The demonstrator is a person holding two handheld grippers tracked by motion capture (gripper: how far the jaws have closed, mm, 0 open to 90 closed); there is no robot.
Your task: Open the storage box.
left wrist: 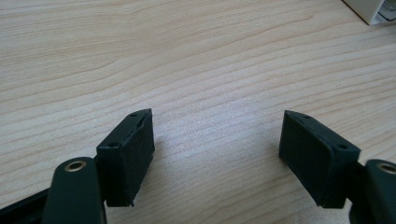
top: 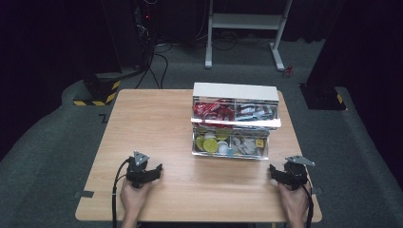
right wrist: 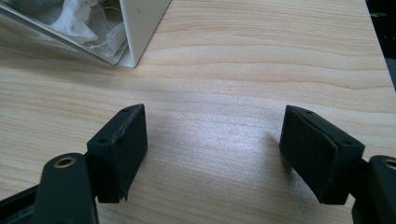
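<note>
I hold both grippers at rest near the desk's near edge. The left gripper (top: 142, 173) sits toward the near-left corner, the right gripper (top: 290, 175) toward the near-right corner. Fingers on both are spread wide, with bare wood between them and nothing held.

The work item is the two-tier organizer box (top: 235, 121), standing on the desk (top: 147, 123) right of centre, toward the far edge. Its upper tier holds red packets (top: 212, 110) on the left and grey packets (top: 254, 111) on the right. The lower tier, stepped toward me, holds yellow round items (top: 207, 141) on the left and pale small parts (top: 247, 145) on the right. In the right gripper view, a corner of the box (right wrist: 140, 28) shows just ahead and to the left.

Step in hand, as I judge it: start position — approach not yet begun. The next move calls for carrying one gripper forward to the box, most likely the right one as it is nearer, and lining its fingers up over a compartment — keeping them wide until they straddle the chosen item.
</note>
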